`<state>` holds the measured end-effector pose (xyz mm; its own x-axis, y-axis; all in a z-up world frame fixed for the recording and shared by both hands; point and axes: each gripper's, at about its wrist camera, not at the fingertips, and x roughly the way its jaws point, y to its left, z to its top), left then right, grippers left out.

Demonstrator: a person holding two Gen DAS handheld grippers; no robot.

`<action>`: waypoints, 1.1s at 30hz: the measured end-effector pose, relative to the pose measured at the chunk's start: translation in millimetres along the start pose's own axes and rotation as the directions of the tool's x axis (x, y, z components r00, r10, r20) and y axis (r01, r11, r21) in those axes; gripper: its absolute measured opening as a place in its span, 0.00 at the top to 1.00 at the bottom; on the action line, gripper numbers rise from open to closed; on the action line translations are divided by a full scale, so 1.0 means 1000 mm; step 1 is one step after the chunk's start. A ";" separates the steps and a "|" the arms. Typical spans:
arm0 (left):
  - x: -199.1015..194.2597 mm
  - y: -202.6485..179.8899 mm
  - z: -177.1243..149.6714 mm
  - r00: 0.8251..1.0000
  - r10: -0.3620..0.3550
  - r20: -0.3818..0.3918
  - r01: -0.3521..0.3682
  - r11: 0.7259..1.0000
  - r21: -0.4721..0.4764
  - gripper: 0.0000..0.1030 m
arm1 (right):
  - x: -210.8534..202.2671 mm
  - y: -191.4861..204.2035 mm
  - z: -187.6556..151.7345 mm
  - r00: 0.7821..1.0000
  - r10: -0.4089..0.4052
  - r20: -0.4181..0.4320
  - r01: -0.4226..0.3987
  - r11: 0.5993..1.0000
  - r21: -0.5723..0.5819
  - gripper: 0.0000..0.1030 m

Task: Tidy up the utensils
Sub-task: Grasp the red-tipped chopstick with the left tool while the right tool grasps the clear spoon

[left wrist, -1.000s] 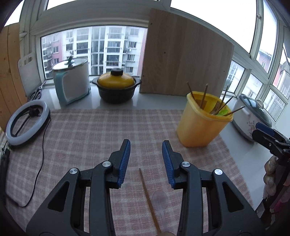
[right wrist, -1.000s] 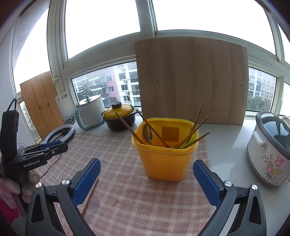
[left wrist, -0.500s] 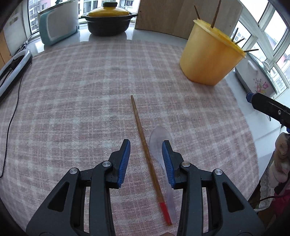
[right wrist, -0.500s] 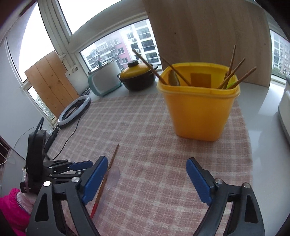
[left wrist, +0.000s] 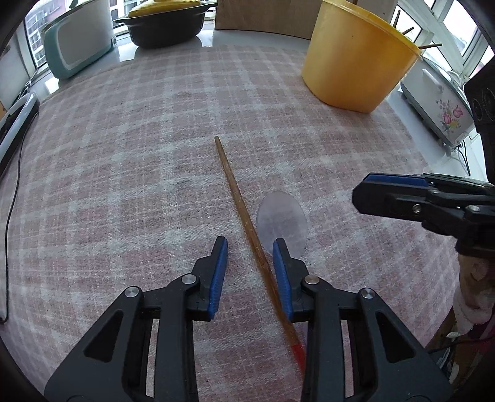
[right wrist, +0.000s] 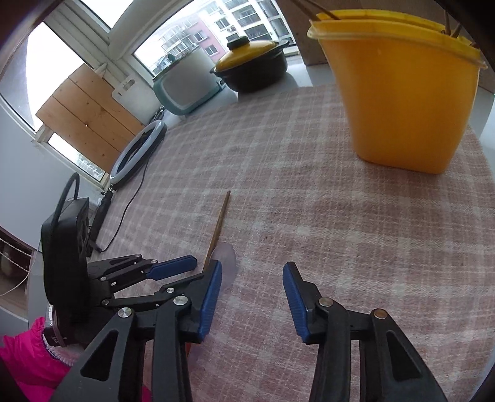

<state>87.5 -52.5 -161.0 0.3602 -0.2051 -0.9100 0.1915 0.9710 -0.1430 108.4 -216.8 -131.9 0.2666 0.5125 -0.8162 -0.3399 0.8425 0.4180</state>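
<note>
A brown chopstick [left wrist: 244, 216] with a red end lies on the checked cloth [left wrist: 123, 185]. A clear plastic spoon [left wrist: 281, 219] lies just right of it. My left gripper [left wrist: 249, 263] hovers low over them, jaws closing, the chopstick between them close to the right pad and neither pad pressing it. My right gripper [right wrist: 252, 278] is closing over bare cloth, and the spoon [right wrist: 227, 263] shows beside its left finger. Its tip [left wrist: 368, 188] reaches in from the right in the left wrist view. The yellow tub [right wrist: 402, 92] holding several utensils stands at the far right.
A black pot with a yellow lid [left wrist: 167, 18] and a teal-and-white appliance [left wrist: 77, 46] stand at the back. A flowered cooker [left wrist: 439, 102] sits right of the tub [left wrist: 355, 58]. A ring light [right wrist: 139, 151] and its cable lie at the left edge.
Both grippers have sunk towards the cloth and tipped downward. The right jaws have narrowed a lot, the left ones a little. The chopstick now runs between the left jaws.
</note>
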 end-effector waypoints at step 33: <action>-0.007 0.033 -0.003 1.000 -0.016 0.015 0.017 0.997 -0.072 0.90 | 0.057 0.052 0.005 0.984 -0.158 -0.085 0.140 0.972 -0.186 0.72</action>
<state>88.5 -19.2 -160.3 0.3710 -0.2223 -0.9016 0.1312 0.9737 -0.1861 110.3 -142.7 -155.2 0.2397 0.3571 -0.9028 -0.4610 0.8603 0.2179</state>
